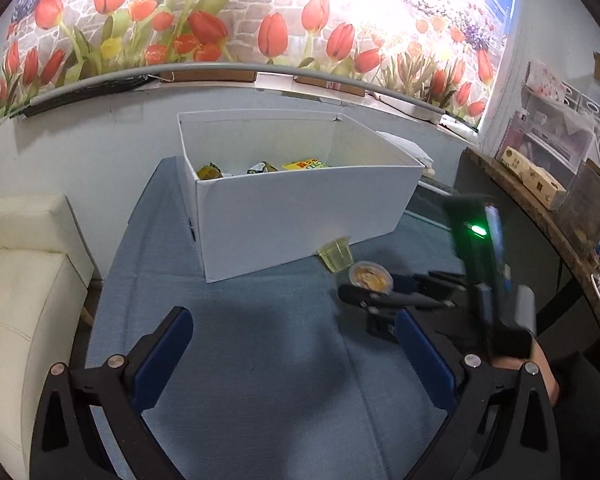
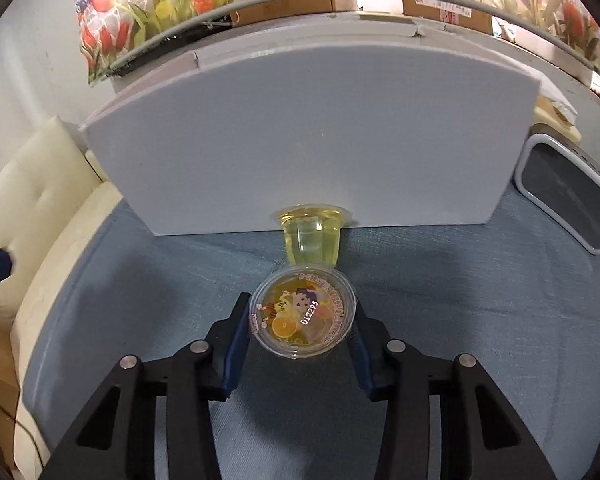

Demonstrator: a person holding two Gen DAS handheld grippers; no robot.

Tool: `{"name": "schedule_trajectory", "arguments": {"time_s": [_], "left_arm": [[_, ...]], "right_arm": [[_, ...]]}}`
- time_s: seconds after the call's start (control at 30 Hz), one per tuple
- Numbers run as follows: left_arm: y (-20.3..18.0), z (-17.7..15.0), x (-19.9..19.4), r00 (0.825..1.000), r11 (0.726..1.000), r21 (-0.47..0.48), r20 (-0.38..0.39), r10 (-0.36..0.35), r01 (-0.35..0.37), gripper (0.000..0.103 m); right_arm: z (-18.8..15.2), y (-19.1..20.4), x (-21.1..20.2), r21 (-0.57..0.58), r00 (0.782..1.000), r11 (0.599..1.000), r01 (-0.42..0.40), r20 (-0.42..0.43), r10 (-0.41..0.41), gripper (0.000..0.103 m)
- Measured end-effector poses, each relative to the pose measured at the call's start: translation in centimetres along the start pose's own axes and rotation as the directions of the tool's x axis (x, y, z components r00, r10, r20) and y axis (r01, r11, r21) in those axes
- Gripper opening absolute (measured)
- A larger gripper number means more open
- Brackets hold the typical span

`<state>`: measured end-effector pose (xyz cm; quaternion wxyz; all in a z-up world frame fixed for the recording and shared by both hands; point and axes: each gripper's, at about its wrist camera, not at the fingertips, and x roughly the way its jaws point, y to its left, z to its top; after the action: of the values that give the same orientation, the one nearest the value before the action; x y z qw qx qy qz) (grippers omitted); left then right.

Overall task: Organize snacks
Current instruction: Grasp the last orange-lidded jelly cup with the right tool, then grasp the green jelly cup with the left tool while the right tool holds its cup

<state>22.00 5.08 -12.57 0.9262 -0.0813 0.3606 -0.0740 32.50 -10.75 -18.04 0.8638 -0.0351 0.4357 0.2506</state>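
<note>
Right tongs (image 2: 302, 322) are closed in on the orange jelly cup (image 2: 303, 317): blue pads sit against both sides under the printed lid, rim overhanging them. Reads as a grip. Can't tell from these views whether the cup is off the bench (image 1: 260, 360) yet; it sits low over the blue cloth either way.

Left tongs (image 1: 294, 354) are wide open, nothing between the pads, hanging over a bare patch of cloth in front of the white box (image 1: 300, 216).

Progress, as far as visible:
- Done: box already has a few snacks at the bottom: two crinkly green-yellow wrapped ones (image 1: 210, 171) and a flat yellow packet (image 1: 305, 165). The near wall hides the rest of the floor, so count is a minimum.
- In hand: orange jelly cup, just in front of the box's near wall.
- Left: one pale yellow jelly cup (image 2: 310, 236), tipped on its side, lid end touching the foot of the box wall, base almost touching the cup I'm gripping.

No other loose snacks visible on the cloth. My read: near the end, two cups to go. Box wall is tall, so the held cup needs a clear lift over the rim before release. Watch for nudging the tipped cup on the way up.
</note>
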Motion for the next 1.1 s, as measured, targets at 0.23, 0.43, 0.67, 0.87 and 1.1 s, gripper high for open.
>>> {"name": "schedule_trajectory", "arguments": {"time_s": [0.23, 0.43, 0.67, 0.87, 1.1], "left_arm": [[-2.3, 1.2, 4.1, 0.999, 1.0, 0.002, -0.032, 0.001, -0.001, 0.103], [-5.5, 1.7, 9.3, 0.997, 0.997, 0.036, -0.053, 0.063, -0.061, 0.103], [-8.6, 1.6, 15.2, 0.986, 0.988, 0.084, -0.102, 0.134, -0.126, 0.103], [-9.3, 1.7, 18.3, 0.969, 0.972, 0.11, -0.118, 0.219, -0.206, 0.102], [-8.8, 2.6, 18.7, 0.966, 0.975, 0.079, -0.141, 0.218, -0.208, 0.047]], "right_arm": [[-3.2, -0.7, -4.8, -0.012, 1.0, 1.0, -0.012, 0.027, 0.012, 0.048], [-6.7, -2.1, -9.2, 0.024, 0.999, 0.999, -0.027, 0.044, 0.026, 0.048], [-10.0, -3.2, -12.7, 0.037, 0.998, 0.999, -0.033, 0.062, 0.031, 0.048], [-11.0, -4.6, -14.2, 0.068, 0.996, 0.997, -0.048, 0.082, 0.042, 0.048], [-11.6, -5.2, -14.8, 0.095, 0.994, 0.994, -0.059, 0.101, 0.05, 0.048]]}}
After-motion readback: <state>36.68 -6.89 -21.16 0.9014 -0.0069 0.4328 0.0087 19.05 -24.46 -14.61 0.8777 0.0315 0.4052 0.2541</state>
